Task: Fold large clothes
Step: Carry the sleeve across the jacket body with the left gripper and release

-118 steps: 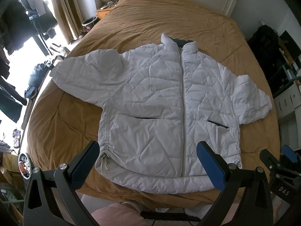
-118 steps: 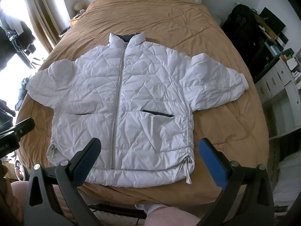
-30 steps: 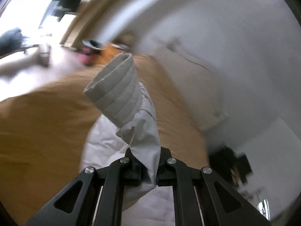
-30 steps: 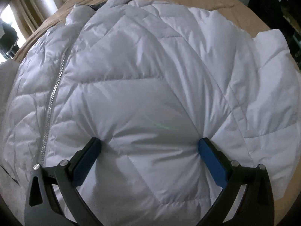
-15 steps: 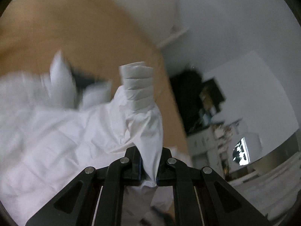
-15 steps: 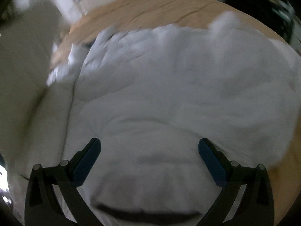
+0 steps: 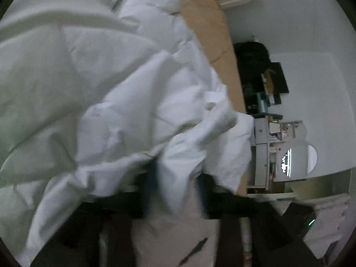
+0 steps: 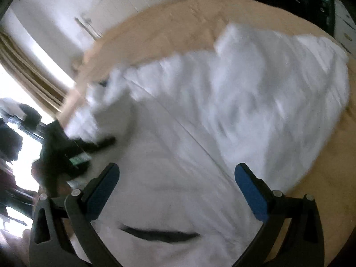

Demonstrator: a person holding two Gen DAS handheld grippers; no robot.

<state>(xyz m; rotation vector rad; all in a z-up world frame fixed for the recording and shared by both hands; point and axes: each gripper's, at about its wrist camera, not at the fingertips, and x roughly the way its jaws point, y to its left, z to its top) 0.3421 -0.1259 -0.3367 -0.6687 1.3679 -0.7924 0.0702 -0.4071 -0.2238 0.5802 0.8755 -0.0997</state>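
A white quilted jacket [image 8: 222, 111] lies on the tan bed cover [image 8: 169, 29]. It also fills the left wrist view [image 7: 89, 77], which is blurred. My left gripper [image 7: 175, 178] has a fold of the jacket's sleeve [image 7: 220, 120] between its fingers, with the jaws slightly apart; the sleeve lies across the jacket body. It shows as a dark blurred shape in the right wrist view [image 8: 66, 151]. My right gripper [image 8: 176, 178] is open and empty just above the jacket front, near a dark pocket slit [image 8: 160, 235].
The bed's white headboard [image 8: 138, 4] stands at the back. Curtains and a bright window [image 8: 26, 71] are at the left. Dark bags and shelves [image 7: 260, 75] stand beside the bed's right side.
My left gripper has carried the sleeve across and down onto the jacket body, and its jaws have parted a little. My right gripper has lifted and pulled back slightly, still open.
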